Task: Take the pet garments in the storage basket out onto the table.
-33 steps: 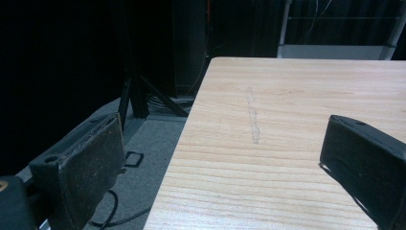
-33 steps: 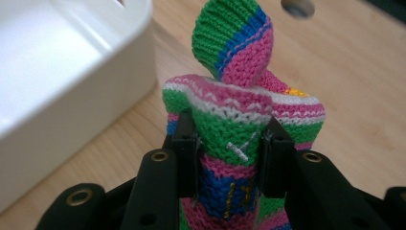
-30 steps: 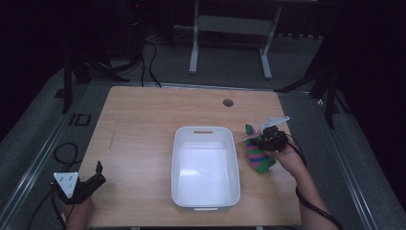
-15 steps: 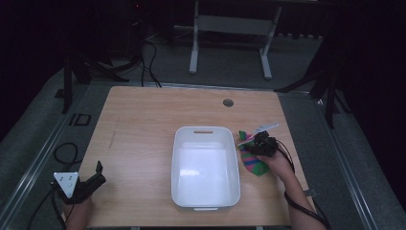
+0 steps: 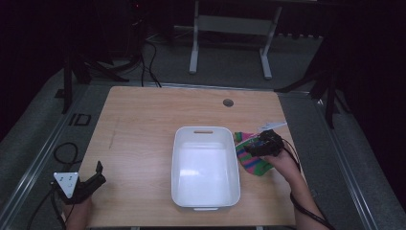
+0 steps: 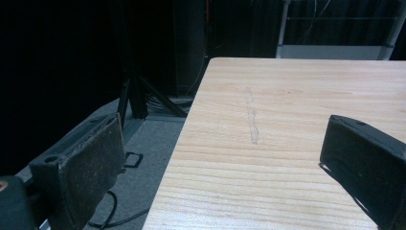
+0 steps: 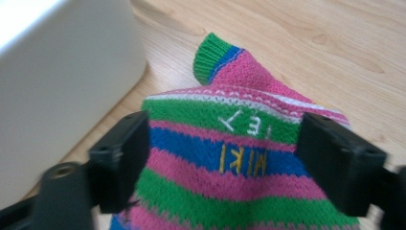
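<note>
A knitted sock striped in pink, green and blue lies on the wooden table, just right of a white plastic bin. My right gripper hovers low over the sock, open. In the right gripper view the sock lies between the two spread jaws of the right gripper, with yellow and white letters on its stripes and its green cuff pointing away. The bin's wall stands close at the left. My left gripper rests open at the table's near left corner, holding nothing.
The bin is empty inside. A round cable hole sits in the table near the far edge. In the left gripper view the open jaws of the left gripper frame bare wood and the table's left edge, with dark floor and cables beyond.
My right gripper has shifted a little left and nearer, toward the bin, and settled over the sock. The left gripper has not moved.
</note>
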